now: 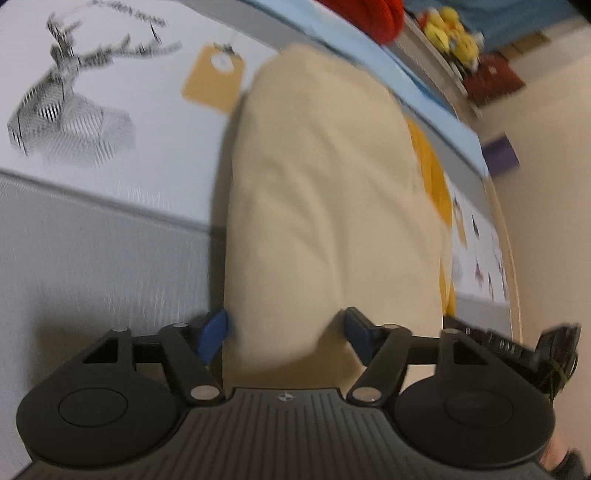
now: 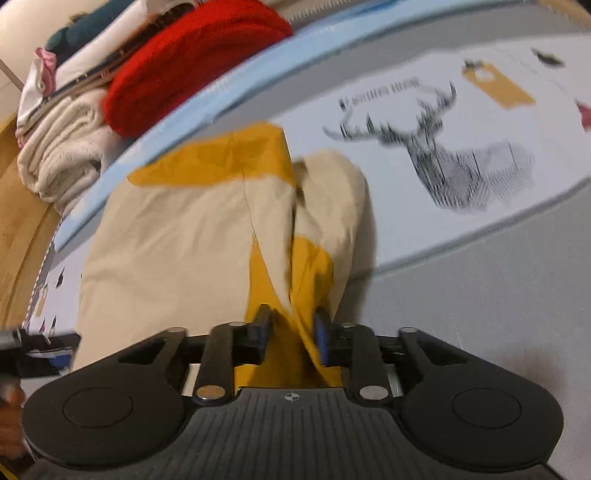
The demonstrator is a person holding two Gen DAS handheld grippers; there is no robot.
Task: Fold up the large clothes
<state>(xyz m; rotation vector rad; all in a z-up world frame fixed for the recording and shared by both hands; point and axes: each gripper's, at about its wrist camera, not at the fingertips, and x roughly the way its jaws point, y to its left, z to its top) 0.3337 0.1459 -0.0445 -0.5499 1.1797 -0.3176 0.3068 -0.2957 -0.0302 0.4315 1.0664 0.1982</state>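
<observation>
Left wrist view: left gripper point(image 1: 286, 334) with blue pads point(image 1: 213, 334) spread wide, cream-and-mustard garment point(image 1: 325, 192) bulging between them; whether gripped or only straddled, cannot tell. Garment lying lengthwise over bed cover point(image 1: 103, 236), grey near, white further off. Printed deer point(image 1: 70, 107) and mustard tag print point(image 1: 214, 77) to the left on the white part. Beyond the bed's blue edge point(image 1: 436, 107), red fabric point(image 1: 373, 14) and yellow plush toy point(image 1: 450, 29), both blurred.

Right wrist view: right gripper point(image 2: 291, 334) with pads close together, pinching a mustard fold of the garment point(image 2: 177, 236) between them. Cream panel spread to the left, mustard band at its far end, just beside the blue edge point(image 2: 207, 107). Deer print point(image 2: 461, 158) to the right. Past the edge, red knit point(image 2: 192, 70) touching a rolled white blanket point(image 2: 62, 158).
</observation>
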